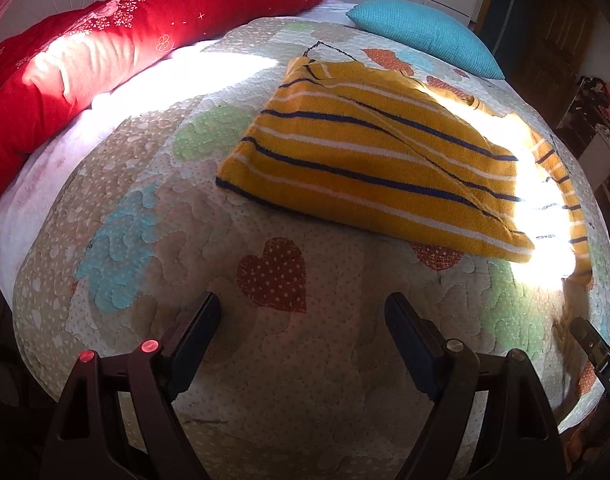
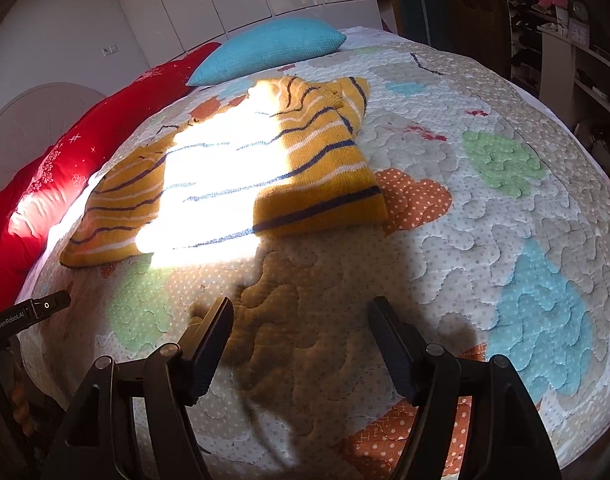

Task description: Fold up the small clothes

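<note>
Both the left gripper (image 1: 303, 308) and right gripper (image 2: 301, 312) hang released, the striped sweater (image 1: 369, 160) at twelve o'clock on the quilt (image 1: 145, 160).

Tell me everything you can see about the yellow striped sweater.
The yellow striped sweater looks knitted, mustard yellow with white and dark blue stripes. It lies flat on the quilt, partly folded, a sleeve laid across the body. A bright sun patch washes out part of it. Neither gripper touches it; only the quilt does.
</note>
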`<state>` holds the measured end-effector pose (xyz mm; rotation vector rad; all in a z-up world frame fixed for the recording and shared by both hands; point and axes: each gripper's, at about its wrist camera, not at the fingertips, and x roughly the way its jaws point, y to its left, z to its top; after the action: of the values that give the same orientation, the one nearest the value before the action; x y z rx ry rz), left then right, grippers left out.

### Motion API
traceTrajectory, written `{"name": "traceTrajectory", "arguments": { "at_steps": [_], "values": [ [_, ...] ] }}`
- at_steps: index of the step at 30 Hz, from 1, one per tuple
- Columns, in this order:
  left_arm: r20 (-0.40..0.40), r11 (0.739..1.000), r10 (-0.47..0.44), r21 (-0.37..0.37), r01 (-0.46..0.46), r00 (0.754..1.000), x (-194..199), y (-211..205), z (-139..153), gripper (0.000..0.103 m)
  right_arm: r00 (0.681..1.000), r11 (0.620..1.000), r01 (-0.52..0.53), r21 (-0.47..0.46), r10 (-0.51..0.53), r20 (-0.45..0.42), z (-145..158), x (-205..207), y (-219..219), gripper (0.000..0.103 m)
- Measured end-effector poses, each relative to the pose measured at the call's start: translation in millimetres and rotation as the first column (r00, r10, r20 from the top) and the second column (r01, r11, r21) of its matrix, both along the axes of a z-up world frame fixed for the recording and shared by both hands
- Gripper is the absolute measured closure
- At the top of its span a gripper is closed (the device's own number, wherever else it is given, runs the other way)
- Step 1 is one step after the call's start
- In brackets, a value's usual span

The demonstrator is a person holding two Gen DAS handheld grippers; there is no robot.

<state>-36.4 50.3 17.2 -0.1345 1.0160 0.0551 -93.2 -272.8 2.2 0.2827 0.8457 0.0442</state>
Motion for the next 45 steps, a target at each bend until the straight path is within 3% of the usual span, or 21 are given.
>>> {"name": "traceTrajectory", "arguments": {
  "at_steps": [11,19,22,24,26,31,34,40,41,42,43,44,45],
  "values": [
    [0.002,0.998,-0.014,0.062,0.014,1.0,9,-12,-15,0.0,0.999,1.0,-0.026,-0.005,0.026,0.041,-4,0,5,0.015],
    [0.069,0.995,-0.043,0.09,0.037,0.997,3,-14,-21,0.0,0.998,0.997,-0.018,-0.07,0.023,0.062,-7,-5,16,0.014],
    [0.055,0.995,-0.056,0.083,0.051,0.997,4,-14,-18,0.0,0.998,0.993,-0.025,-0.112,0.03,0.046,-7,-4,21,0.014],
    [0.033,0.998,-0.058,0.028,0.057,0.998,7,-8,-12,0.0,0.999,0.991,-0.037,-0.13,0.042,0.033,-7,-4,23,0.014],
    [0.036,0.995,-0.058,-0.083,0.061,0.998,14,3,-4,0.0,0.998,0.991,-0.044,-0.127,0.048,0.03,-7,-4,22,0.013],
    [0.012,0.943,-0.01,-0.334,0.014,1.0,56,38,1,0.0,0.999,0.992,-0.04,-0.12,0.044,0.026,-7,-3,22,0.012],
    [0.02,0.935,0.044,-0.354,-0.034,0.999,79,55,-3,0.0,0.999,0.991,-0.041,-0.13,0.044,0.023,-7,-2,24,0.011],
    [0.045,0.895,0.056,-0.445,-0.03,0.997,111,66,-9,0.001,0.998,0.987,-0.065,-0.145,0.068,0.012,-7,0,24,0.011],
    [0.051,0.89,0.048,-0.456,-0.02,0.998,114,66,-9,0.005,0.998,0.986,-0.067,-0.152,0.069,0.009,-7,1,25,0.01],
    [0.055,0.89,0.038,-0.456,-0.008,0.998,116,66,-8,0.031,0.998,0.985,-0.068,-0.159,0.069,0.002,-6,2,27,0.01],
    [0.04,0.893,0.025,-0.451,-0.004,0.999,119,66,-9,0.07,0.998,0.984,-0.066,-0.163,0.066,-0.008,-4,2,27,0.011],
    [0.025,0.893,0.027,-0.45,-0.013,0.999,119,67,-10,0.082,0.998,0.986,-0.057,-0.156,0.054,-0.019,0,2,26,0.011],
    [0.031,0.882,0.036,-0.471,-0.017,0.999,117,73,-11,0.084,0.999,0.991,-0.051,-0.127,0.049,-0.016,7,1,24,0.012]
  ]
}}
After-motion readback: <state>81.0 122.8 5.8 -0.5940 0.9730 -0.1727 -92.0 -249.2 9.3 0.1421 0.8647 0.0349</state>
